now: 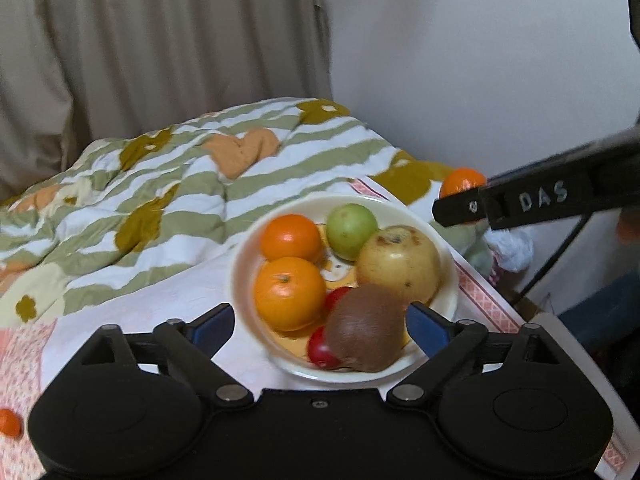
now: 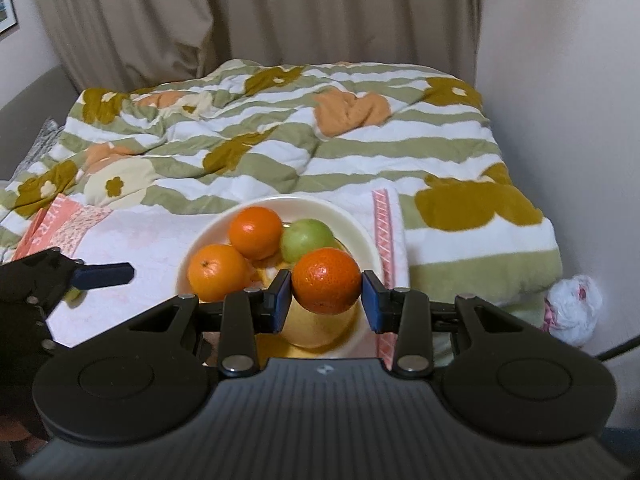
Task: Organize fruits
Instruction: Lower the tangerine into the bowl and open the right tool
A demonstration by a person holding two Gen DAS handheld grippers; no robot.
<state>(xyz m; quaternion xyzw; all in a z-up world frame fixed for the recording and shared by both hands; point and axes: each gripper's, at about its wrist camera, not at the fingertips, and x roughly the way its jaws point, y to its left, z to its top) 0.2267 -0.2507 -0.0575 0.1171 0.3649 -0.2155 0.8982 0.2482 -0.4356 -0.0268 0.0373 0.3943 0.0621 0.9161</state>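
A cream bowl (image 1: 242, 256) on a pink-patterned cloth holds two oranges (image 1: 289, 293), a green fruit (image 1: 352, 230), a yellow pear-like fruit (image 1: 400, 265), small red fruits (image 1: 320, 350) and a brown kiwi (image 1: 366, 330). My left gripper (image 1: 320, 320) stands open over the bowl's near side. The kiwi lies between its blue pads (image 1: 214, 326), nearer the right one, and they do not grip it. My right gripper (image 2: 326, 292) is shut on a tangerine (image 2: 326, 280), held above the bowl (image 2: 304, 201). In the left wrist view that tangerine (image 1: 462, 182) shows at the right, behind a finger.
A striped flowered quilt (image 2: 280, 152) lies behind the bowl, with beige curtains beyond. Another orange fruit (image 1: 8, 422) rests on the cloth (image 1: 160, 304) at the far left. The table edge runs close on the bowl's right. A white plastic bag (image 2: 572, 308) sits below it.
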